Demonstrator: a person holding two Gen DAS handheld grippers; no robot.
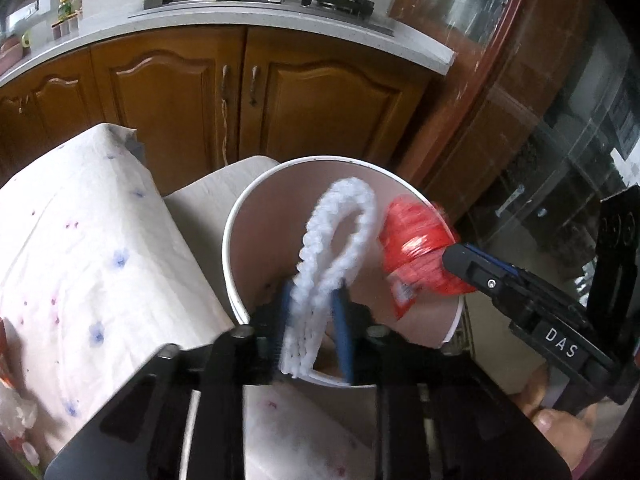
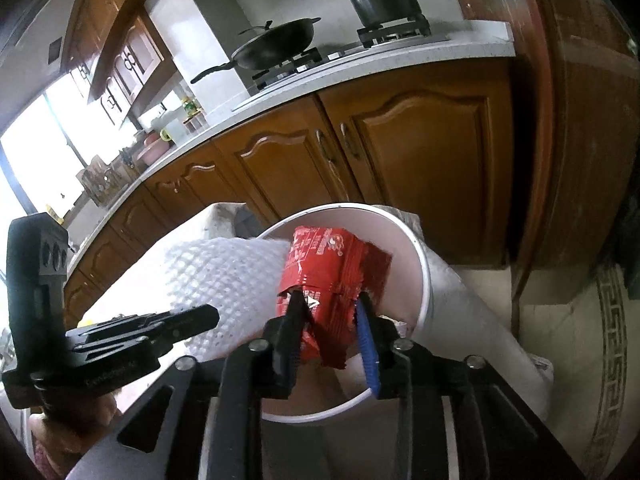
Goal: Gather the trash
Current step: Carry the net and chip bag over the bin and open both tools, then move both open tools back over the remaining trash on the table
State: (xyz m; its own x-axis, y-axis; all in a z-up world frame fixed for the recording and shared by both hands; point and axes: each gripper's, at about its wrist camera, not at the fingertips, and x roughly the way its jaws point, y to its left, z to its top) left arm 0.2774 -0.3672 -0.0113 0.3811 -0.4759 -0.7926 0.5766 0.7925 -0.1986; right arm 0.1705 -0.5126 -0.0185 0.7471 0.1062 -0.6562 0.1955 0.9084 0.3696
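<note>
White foam netting (image 1: 340, 248), folded into a loop, sits clamped between the left gripper (image 1: 312, 320) fingers, right over the mouth of the white bin (image 1: 236, 264). Cloth-covered table (image 1: 80, 248) is just left of the bin, touching or nearly so; can't tell which. Some crumpled wrappers (image 1: 16, 412) show at the far left edge, blurred.

Centre: bin mouth is open and tilted toward the cameras. Inside looks mostly empty, though the bottom is hidden behind the fingers.

Right: right gripper (image 2: 330, 312) pinches a crumpled red wrapper (image 2: 332, 272), fingers closed on its lower edge. Wrapper hangs over the bin's right rim, partly inside the opening. In the right wrist view the netting (image 2: 228, 276) is just beside the wrapper, possibly brushing it.

Step, my read: drop phase. Both pieces are picked and positioned above the bin; neither is released yet.

Next move needs: both sets of fingers to open while over the opening. Wrapper is close to the rim, so nudge it inward first or it may fall outside. Netting is light and springy and may cling to the pads; a small shake could be needed. Then go back for the wrappers on the left.
</note>
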